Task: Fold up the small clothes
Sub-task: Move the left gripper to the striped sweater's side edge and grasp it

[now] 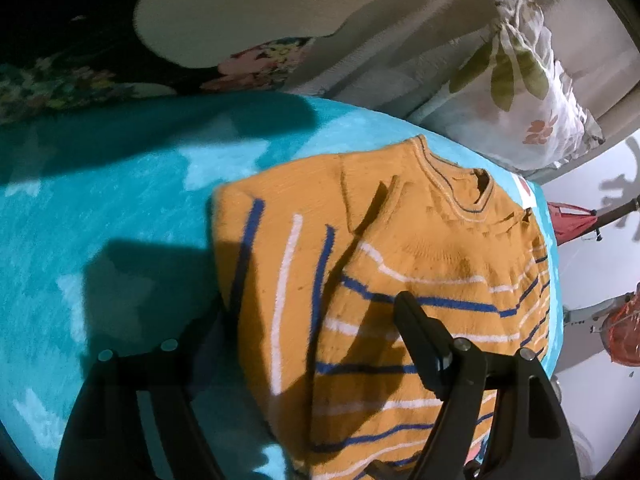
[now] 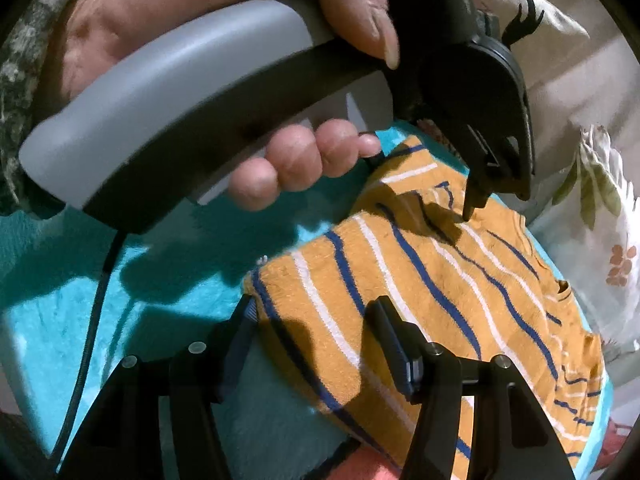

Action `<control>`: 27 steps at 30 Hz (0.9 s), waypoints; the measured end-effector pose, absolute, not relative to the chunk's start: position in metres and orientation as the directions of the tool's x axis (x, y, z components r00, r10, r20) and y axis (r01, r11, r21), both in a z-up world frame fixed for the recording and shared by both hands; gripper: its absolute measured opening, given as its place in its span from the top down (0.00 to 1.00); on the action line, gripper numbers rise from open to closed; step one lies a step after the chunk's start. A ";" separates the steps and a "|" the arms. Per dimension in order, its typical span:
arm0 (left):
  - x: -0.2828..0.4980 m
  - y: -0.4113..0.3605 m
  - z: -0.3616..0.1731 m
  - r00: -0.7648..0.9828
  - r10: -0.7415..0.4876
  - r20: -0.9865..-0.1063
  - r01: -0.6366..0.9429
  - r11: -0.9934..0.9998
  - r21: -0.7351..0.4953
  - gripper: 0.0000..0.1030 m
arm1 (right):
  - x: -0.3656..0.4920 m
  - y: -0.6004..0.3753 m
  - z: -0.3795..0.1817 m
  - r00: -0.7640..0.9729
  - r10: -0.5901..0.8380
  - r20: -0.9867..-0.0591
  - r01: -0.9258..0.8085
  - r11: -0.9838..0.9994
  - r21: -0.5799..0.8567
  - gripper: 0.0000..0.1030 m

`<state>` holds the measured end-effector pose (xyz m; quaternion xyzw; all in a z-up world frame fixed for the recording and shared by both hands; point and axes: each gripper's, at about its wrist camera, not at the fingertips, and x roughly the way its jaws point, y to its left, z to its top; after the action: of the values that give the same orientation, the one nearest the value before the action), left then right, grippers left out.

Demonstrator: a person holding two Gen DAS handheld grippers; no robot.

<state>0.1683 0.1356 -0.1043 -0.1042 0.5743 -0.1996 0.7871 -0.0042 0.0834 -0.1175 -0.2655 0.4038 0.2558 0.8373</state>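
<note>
The left gripper [image 2: 494,204] and the right gripper [image 2: 316,312] both stand spread and pinch nothing, each poised over the sweater [image 1: 420,264] with one finger above the knit. The sweater is mustard-orange with blue and white stripes and a ribbed round collar. It lies partly folded, one sleeve turned across its front, on a turquoise star-patterned blanket [image 1: 120,200].

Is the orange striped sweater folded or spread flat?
Partly folded: the orange striped sweater has one sleeve turned over its front, the collar still showing.
</note>
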 end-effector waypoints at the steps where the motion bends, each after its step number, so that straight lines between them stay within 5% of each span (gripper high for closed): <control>1: 0.168 0.134 -0.105 0.264 -0.427 -0.865 0.197 0.902 -0.385 0.24 | -0.003 0.083 -0.118 0.544 0.213 -0.812 -0.644 0.727 -0.240 0.40; 9: 0.169 0.134 -0.105 0.276 -0.408 -0.870 0.196 0.910 -0.365 0.38 | -0.003 0.084 -0.114 0.529 0.200 -0.825 -0.640 0.733 -0.233 0.53; 11: 0.170 0.137 -0.104 0.275 -0.402 -0.873 0.199 0.913 -0.357 0.62 | -0.001 0.084 -0.113 0.544 0.177 -0.820 -0.629 0.733 -0.259 0.62; 13: 0.173 0.142 -0.104 0.256 -0.442 -0.860 0.195 0.895 -0.402 0.73 | -0.003 0.086 -0.116 0.570 0.140 -0.809 -0.616 0.724 -0.309 0.62; 19: 0.177 0.148 -0.107 0.258 -0.469 -0.845 0.157 0.883 -0.443 0.72 | -0.012 0.099 -0.126 0.644 0.100 -0.759 -0.612 0.662 -0.432 0.62; 23: 0.175 0.148 -0.106 0.270 -0.450 -0.851 0.133 0.893 -0.430 0.80 | -0.005 0.093 -0.125 0.604 0.124 -0.787 -0.621 0.691 -0.368 0.84; 27: 0.167 0.147 -0.099 0.307 -0.412 -0.858 0.119 0.911 -0.395 0.85 | -0.003 0.074 -0.109 0.590 0.191 -0.785 -0.611 0.741 -0.279 0.86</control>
<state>0.1671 0.1473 -0.0994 -0.1298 0.5645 -0.1664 0.7980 -0.0034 0.0736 -0.1090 -0.2717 0.3864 0.2364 0.8491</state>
